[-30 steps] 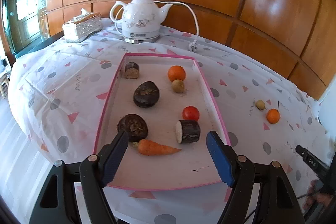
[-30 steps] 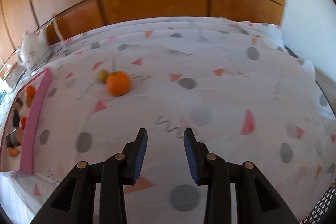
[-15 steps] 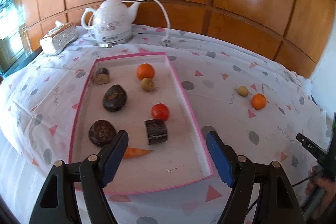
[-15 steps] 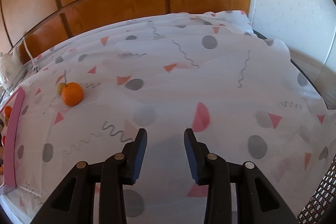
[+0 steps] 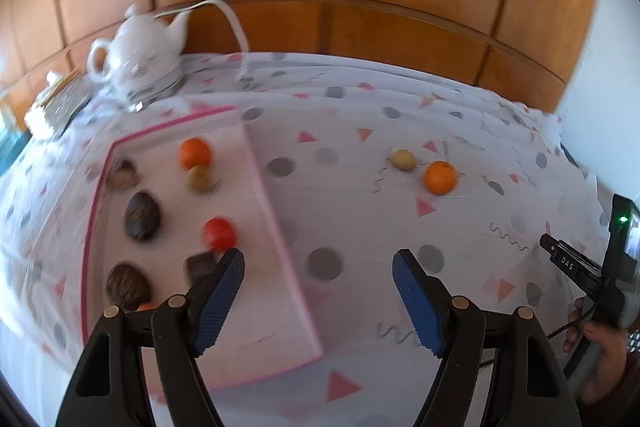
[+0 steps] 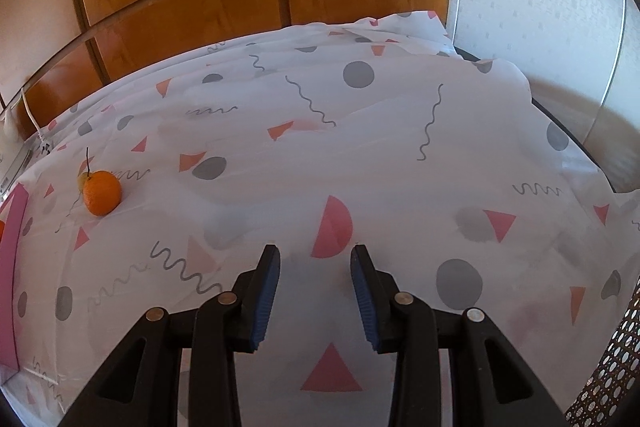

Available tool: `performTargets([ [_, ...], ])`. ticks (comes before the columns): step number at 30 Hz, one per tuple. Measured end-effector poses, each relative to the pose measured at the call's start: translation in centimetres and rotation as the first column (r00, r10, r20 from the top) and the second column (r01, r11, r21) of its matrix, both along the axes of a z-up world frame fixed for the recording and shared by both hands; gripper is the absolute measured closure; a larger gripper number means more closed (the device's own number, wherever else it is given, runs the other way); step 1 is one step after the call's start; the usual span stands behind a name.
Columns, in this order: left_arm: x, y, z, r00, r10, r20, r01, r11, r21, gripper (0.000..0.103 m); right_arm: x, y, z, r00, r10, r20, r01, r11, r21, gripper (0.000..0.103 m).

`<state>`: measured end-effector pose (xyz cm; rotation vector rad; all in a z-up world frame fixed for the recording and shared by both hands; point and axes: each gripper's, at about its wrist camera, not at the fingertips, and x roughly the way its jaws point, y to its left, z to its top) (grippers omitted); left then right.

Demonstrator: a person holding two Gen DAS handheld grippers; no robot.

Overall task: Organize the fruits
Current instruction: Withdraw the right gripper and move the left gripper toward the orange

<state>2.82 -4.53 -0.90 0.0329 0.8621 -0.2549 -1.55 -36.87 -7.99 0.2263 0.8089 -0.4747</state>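
Over the last second the left gripper (image 5: 318,297) has swung rightward: the pink tray (image 5: 280,223), earlier centred between its fingers, now sits at lower left, and bare tablecloth (image 5: 360,227) lies between the wide-apart, empty jaws. The loose orange (image 5: 440,177) and the small yellowish fruit (image 5: 403,160) beside it appear right of centre, likely the next pickup. The right gripper (image 6: 315,293), jaws narrowly apart and empty, has turned away; the orange (image 6: 102,192) lies at its far left.
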Motion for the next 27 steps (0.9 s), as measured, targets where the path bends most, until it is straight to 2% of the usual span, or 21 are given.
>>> performTargets([
  [6,1.3,-5.0,-0.1,0.992,-0.125,-0.004,0.125,0.992,0.019,0.026,-0.2,-0.2,-0.2,1.000,0.009,0.006,-0.009,1.000,0.008,0.066],
  [12,1.5,-8.5,-0.4,0.983,-0.184,-0.013,0.185,0.982,0.035,0.026,-0.5,-0.6,-0.1,1.000,-0.001,0.022,0.001,1.000,0.003,0.066],
  [18,2.0,-10.7,-0.9,0.977,-0.212,-0.030,0.213,0.976,0.039,0.026,-0.7,-1.5,-0.3,0.999,-0.031,0.023,0.032,0.999,-0.004,0.066],
  [27,3.2,-12.7,-1.9,0.971,-0.222,-0.087,0.224,0.975,0.011,0.026,-0.8,-1.6,-0.4,0.999,-0.024,0.029,0.024,1.000,-0.007,0.065],
])
